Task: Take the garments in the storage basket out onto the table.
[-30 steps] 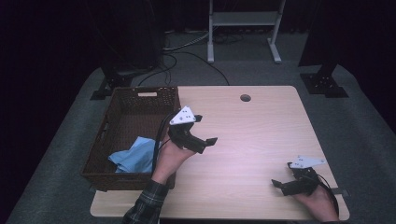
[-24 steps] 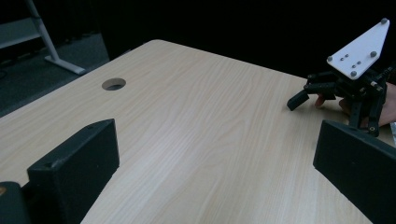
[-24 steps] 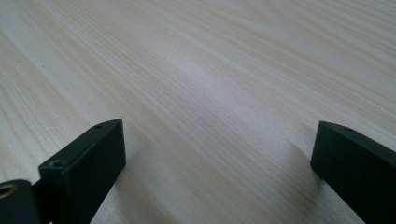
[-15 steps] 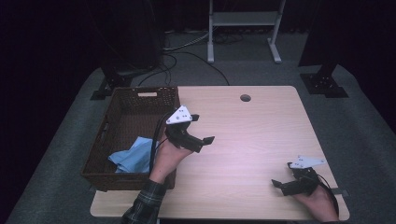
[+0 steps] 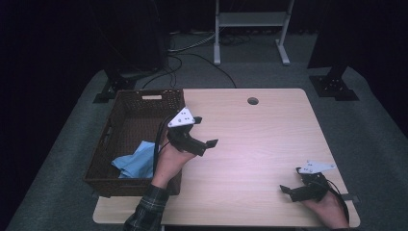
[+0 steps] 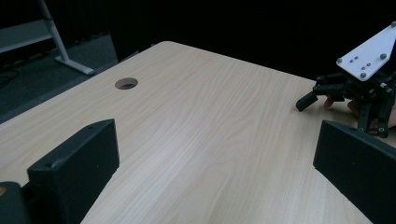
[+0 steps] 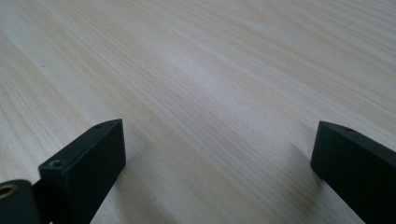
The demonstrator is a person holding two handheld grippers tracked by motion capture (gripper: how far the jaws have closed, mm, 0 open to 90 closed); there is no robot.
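My left gripper [image 5: 206,131] hovers over the left half of the wooden table [image 5: 260,139], just right of a brown wicker basket [image 5: 144,96]. Its jaws stand wide apart and empty in the left gripper view [image 6: 215,172]. A crumpled blue cloth [image 5: 137,161] lies in the near end of the basket. My right gripper [image 5: 291,180] rests low at the table's near right corner, also open with nothing between its jaws [image 7: 217,168]. From the left gripper view the right gripper [image 6: 359,88] sits far off across bare wood.
A round cable hole [image 5: 252,101] sits near the table's far edge. A white metal stand [image 5: 250,29] and cables lie on the floor beyond the table. Dark equipment feet [image 5: 334,86] flank the table's far corners.
My left gripper has drifted slightly left and away, toward the basket. The right gripper has not moved.
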